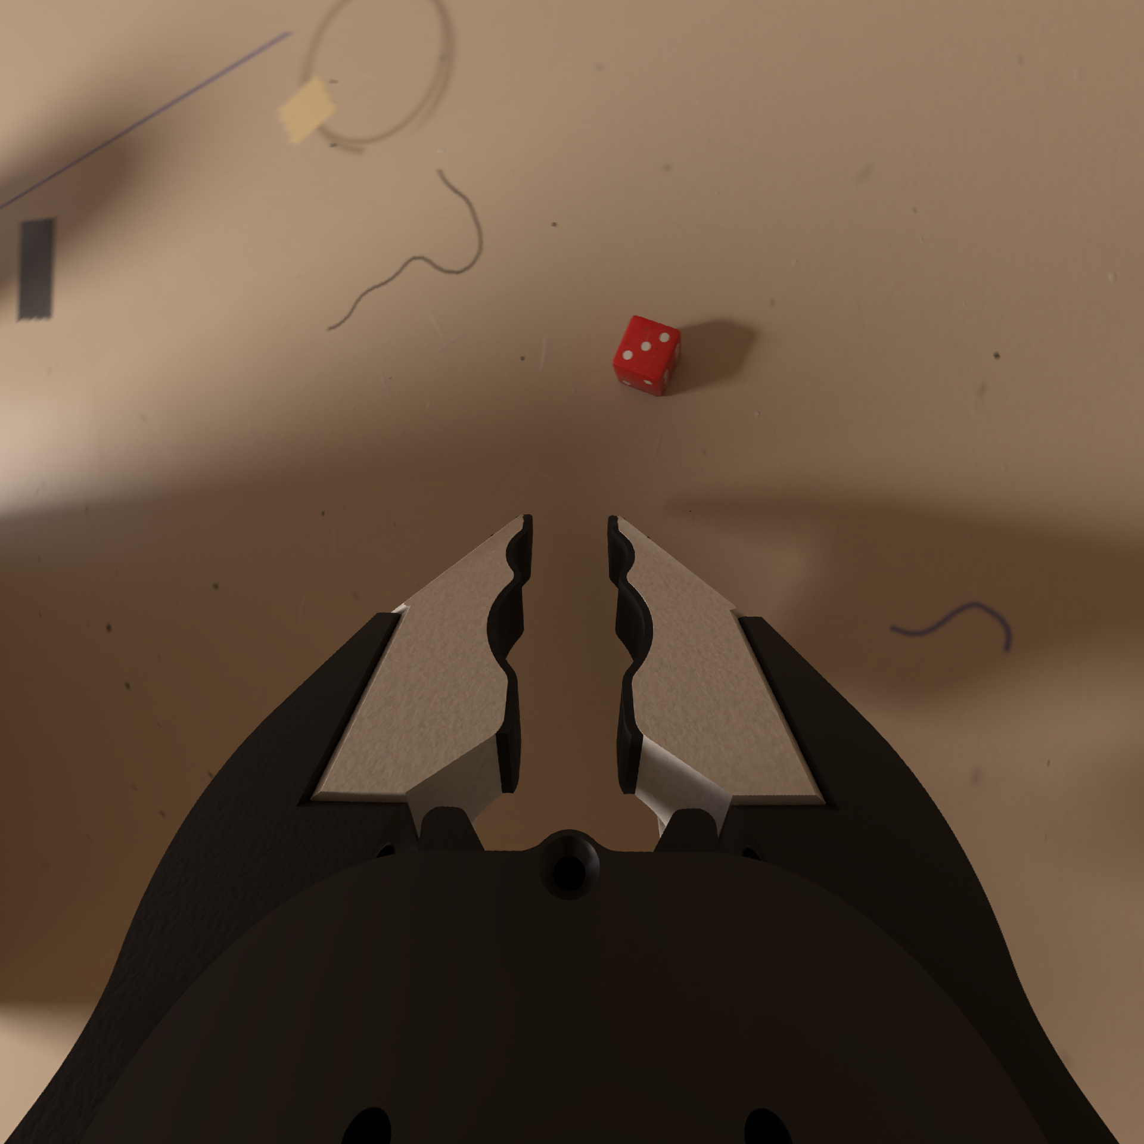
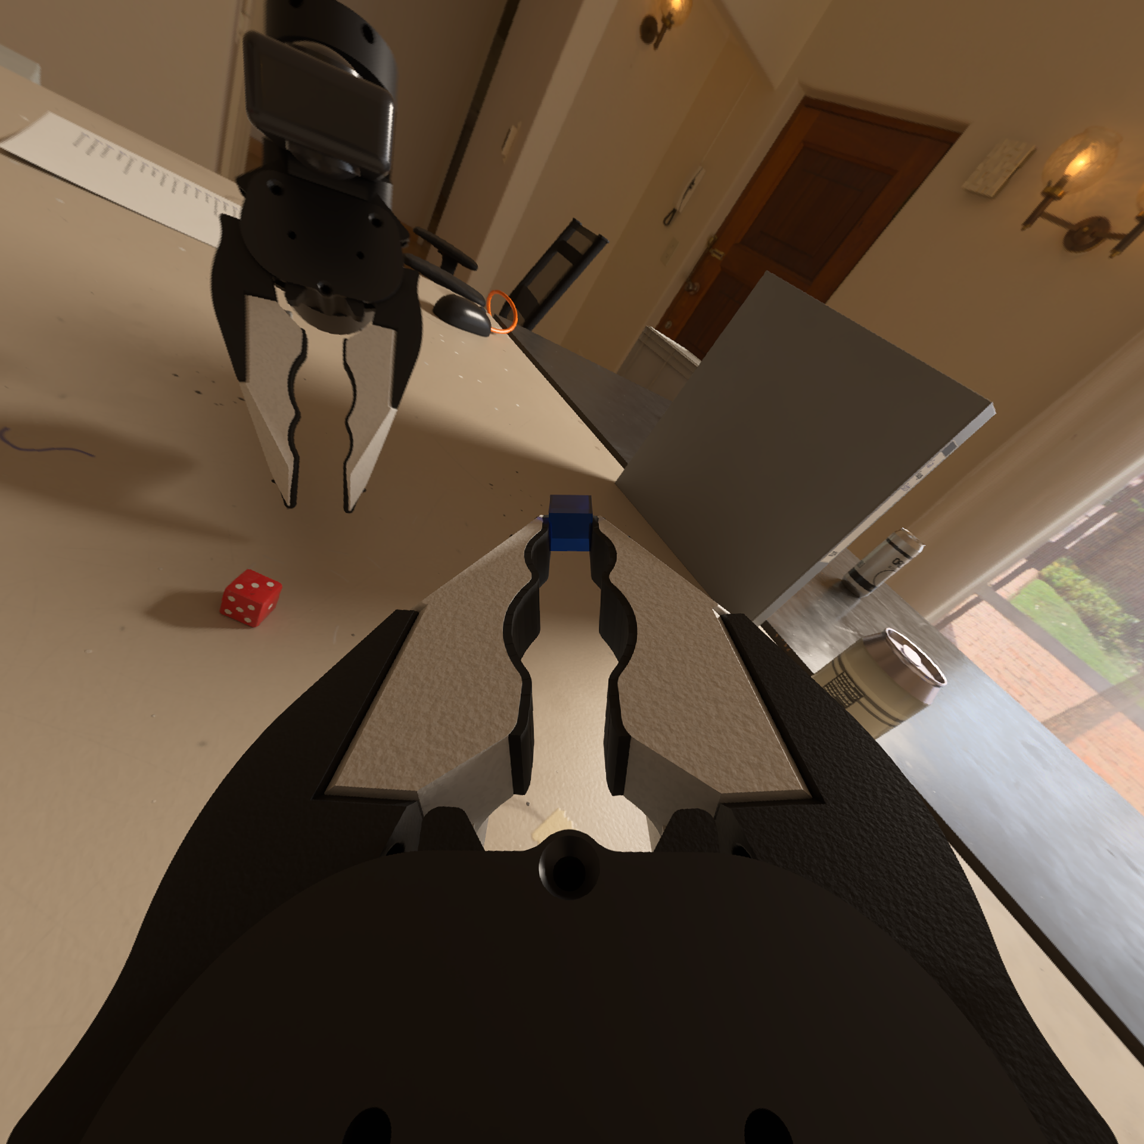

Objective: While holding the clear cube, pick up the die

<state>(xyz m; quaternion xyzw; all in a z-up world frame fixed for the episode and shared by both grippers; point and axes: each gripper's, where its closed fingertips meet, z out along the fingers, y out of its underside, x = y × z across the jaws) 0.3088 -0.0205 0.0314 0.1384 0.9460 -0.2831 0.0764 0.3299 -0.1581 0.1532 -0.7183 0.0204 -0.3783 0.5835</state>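
In the left wrist view, the left gripper (image 1: 570, 517) hangs above the tan table (image 1: 866, 186) with its jaws a modest way apart and nothing between them. The red die (image 1: 645, 355) lies on the table ahead of the fingertips and slightly to their right, well clear of them.

In the right wrist view, the die (image 2: 249, 598) sits left of the right gripper (image 2: 570, 526), below the left gripper (image 2: 319, 504), which points down over the table. The right gripper pinches the clear cube (image 2: 570, 525), dark blue here, between its fingertips, jaws narrowed onto it.
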